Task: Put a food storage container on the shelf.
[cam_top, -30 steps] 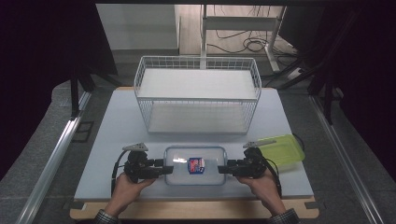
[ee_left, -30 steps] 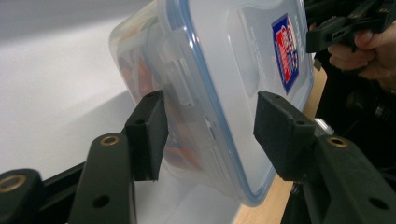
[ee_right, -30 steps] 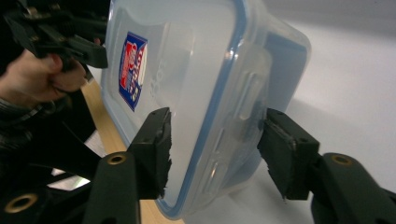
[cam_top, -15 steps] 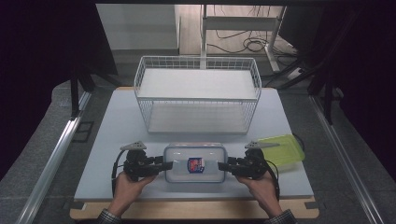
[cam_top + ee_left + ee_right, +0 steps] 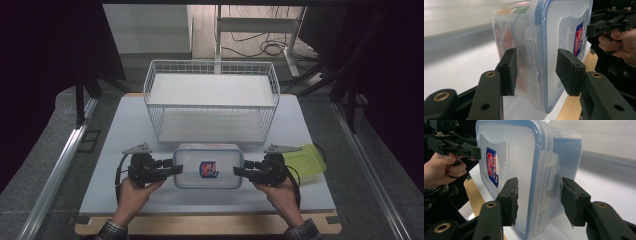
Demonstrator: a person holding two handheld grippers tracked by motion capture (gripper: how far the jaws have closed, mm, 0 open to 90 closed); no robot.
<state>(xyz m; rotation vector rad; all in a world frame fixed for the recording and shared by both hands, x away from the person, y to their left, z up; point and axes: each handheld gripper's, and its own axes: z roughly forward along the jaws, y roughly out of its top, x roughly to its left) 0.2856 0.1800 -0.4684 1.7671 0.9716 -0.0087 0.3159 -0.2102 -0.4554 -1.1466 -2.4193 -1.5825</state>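
Note:
A clear plastic container (image 5: 207, 167) with a blue-rimmed lid and a red and blue label sits between my two grippers near the table's front. Orange and green contents show through its wall (image 5: 506, 27). My left gripper (image 5: 177, 169) clamps the container's left end, one jaw under the body and one on the lid, around the end latch (image 5: 531, 50). My right gripper (image 5: 237, 172) clamps the opposite end the same way, jaws either side of the latch flap (image 5: 549, 180). The container (image 5: 524, 150) looks slightly raised off the white tabletop.
A white wire basket (image 5: 212, 106) stands just behind the container, at the table's middle. A yellow-green lidded box (image 5: 307, 161) lies right of my right gripper. The white table (image 5: 125, 130) ends in a wooden strip (image 5: 200, 226) at the front.
The container, held at both ends, has moved a little away from the person and toward the basket, and looks slightly larger. Both grippers moved with it.

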